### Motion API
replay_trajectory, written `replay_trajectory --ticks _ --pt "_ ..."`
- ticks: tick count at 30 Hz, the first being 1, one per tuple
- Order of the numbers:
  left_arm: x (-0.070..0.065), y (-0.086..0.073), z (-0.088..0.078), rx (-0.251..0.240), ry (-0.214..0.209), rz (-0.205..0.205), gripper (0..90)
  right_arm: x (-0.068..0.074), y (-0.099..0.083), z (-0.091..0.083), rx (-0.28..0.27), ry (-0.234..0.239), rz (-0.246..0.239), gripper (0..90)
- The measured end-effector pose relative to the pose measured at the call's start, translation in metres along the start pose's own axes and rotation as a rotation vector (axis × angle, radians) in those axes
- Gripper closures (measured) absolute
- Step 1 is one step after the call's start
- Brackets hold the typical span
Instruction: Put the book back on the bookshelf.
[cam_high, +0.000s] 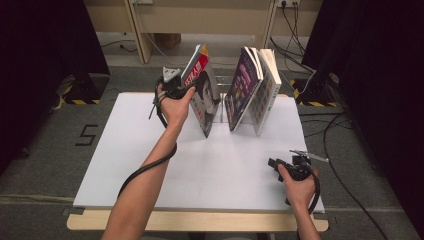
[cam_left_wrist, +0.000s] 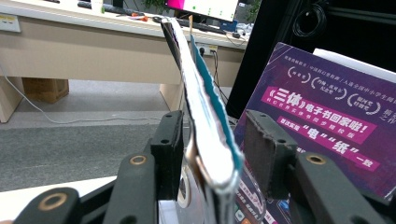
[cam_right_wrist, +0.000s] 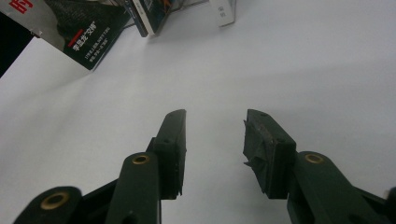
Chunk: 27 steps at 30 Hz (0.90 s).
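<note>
Near the bench's (cam_high: 150, 165) far edge, the left gripper's (cam_left_wrist: 212, 149) fingers stand released around the upright magazine (cam_high: 202, 92); next, withdraw clear. Right gripper (cam_right_wrist: 214, 140) idles, fingers spread, empty.

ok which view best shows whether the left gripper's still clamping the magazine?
Left gripper view: the magazine stands edge-on between the pads, with a gap at each side, so not clamped. High view shows its cover beside the left gripper, pads hidden. Right gripper view catches a lower corner.

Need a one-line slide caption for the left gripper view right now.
Left gripper, jaws open, straddles the top edge of a leaning magazine; purple book cover beyond.
</note>
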<state>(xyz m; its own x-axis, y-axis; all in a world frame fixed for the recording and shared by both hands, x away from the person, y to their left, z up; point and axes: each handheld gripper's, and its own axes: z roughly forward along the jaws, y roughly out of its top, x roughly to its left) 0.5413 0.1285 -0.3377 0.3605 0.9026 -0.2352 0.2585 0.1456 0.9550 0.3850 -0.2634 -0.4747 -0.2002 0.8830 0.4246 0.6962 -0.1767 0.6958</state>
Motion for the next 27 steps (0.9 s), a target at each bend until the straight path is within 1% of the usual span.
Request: replay_trajectory --ticks 3,5,14,15,17,22,23,27 --pt "0.000 -0.001 -0.002 0.001 -0.004 -0.001 55.6 0.000 0.000 0.000 0.000 0.000 -0.001 59.2" --pt "0.000 -0.002 -0.003 0.004 -0.008 -0.012 54.7 0.000 0.000 0.000 0.002 0.000 -0.002 59.2" --pt "0.004 -0.007 -0.009 0.019 -0.010 -0.024 52.3 0.000 0.000 0.000 0.001 -0.004 -0.006 59.2" --pt "0.005 -0.007 -0.011 0.020 -0.013 -0.030 52.2 0.001 0.000 0.000 0.002 -0.003 -0.003 59.2" --pt "0.005 -0.008 -0.013 0.021 -0.014 -0.028 52.0 0.002 0.000 0.000 0.003 0.001 0.006 59.2" --pt "0.006 -0.010 -0.017 0.028 -0.013 -0.034 51.1 0.002 0.000 0.000 0.003 0.001 0.004 59.2" --pt "0.006 -0.012 -0.019 0.032 -0.013 -0.024 50.8 0.002 0.000 0.000 0.001 0.000 0.003 59.2" --pt "0.007 -0.012 -0.022 0.037 -0.019 -0.026 50.1 0.002 0.000 0.000 0.001 -0.001 0.004 59.2"
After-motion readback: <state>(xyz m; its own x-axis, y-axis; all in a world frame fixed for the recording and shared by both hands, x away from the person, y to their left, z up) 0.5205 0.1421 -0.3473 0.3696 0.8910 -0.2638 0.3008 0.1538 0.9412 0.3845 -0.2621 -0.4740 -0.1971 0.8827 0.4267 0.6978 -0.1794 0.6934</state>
